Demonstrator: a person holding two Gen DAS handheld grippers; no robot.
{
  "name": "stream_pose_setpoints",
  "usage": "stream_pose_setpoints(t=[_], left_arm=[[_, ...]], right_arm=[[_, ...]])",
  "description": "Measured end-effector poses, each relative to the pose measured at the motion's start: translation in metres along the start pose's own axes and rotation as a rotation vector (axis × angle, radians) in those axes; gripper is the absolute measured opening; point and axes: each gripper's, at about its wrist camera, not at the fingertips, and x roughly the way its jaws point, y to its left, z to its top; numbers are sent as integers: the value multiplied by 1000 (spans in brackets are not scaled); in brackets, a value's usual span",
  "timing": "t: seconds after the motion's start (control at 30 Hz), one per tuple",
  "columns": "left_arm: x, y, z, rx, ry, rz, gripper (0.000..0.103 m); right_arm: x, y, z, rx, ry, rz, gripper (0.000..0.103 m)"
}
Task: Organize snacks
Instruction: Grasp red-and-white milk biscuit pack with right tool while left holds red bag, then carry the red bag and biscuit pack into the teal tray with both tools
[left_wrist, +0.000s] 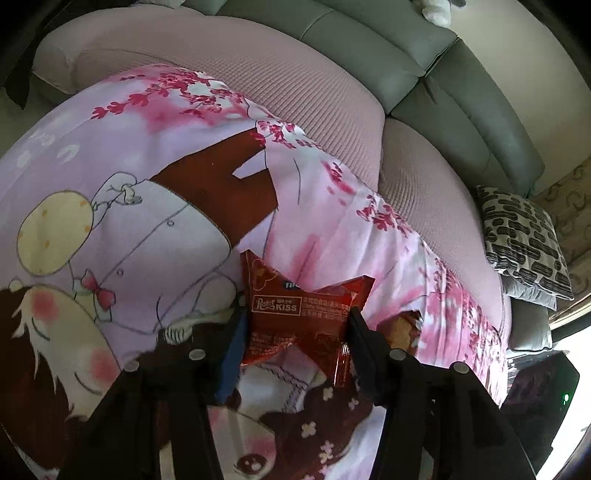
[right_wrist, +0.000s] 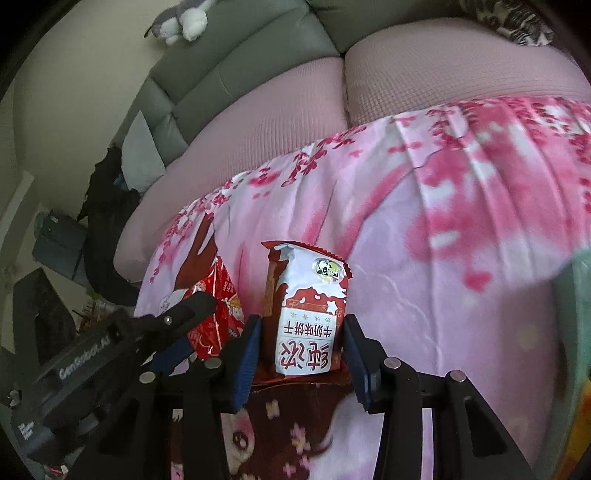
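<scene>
My left gripper (left_wrist: 295, 317) is shut on a red "Kiss" snack packet (left_wrist: 299, 314), held just above the pink cartoon-print cloth (left_wrist: 147, 192). My right gripper (right_wrist: 301, 332) is shut on a red-and-white milk biscuit packet (right_wrist: 310, 314), held upright over the same cloth (right_wrist: 461, 229). In the right wrist view the left gripper (right_wrist: 207, 325) with its red packet (right_wrist: 216, 317) shows at the lower left, close beside the biscuit packet.
The cloth lies over pink ribbed cushions (left_wrist: 258, 70) of a grey sofa (left_wrist: 461, 85). A black-and-white patterned pillow (left_wrist: 524, 240) sits at the right. A plush toy (right_wrist: 181, 20) rests on the sofa back. A teal container edge (right_wrist: 580, 314) shows at far right.
</scene>
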Motion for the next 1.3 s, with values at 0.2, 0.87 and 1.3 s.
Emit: stream_pose_setpoints(t=[0.2, 0.87, 1.3], left_arm=[[-29, -1, -25, -31, -61, -48, 54], [-114, -34, -119, 35, -215, -61, 54], [-113, -102, -176, 230, -213, -87, 55]], right_arm=[[-43, -7, -26, 2, -54, -36, 46], [-166, -27, -97, 0, -226, -191, 46], [-241, -90, -111, 103, -362, -331, 46]])
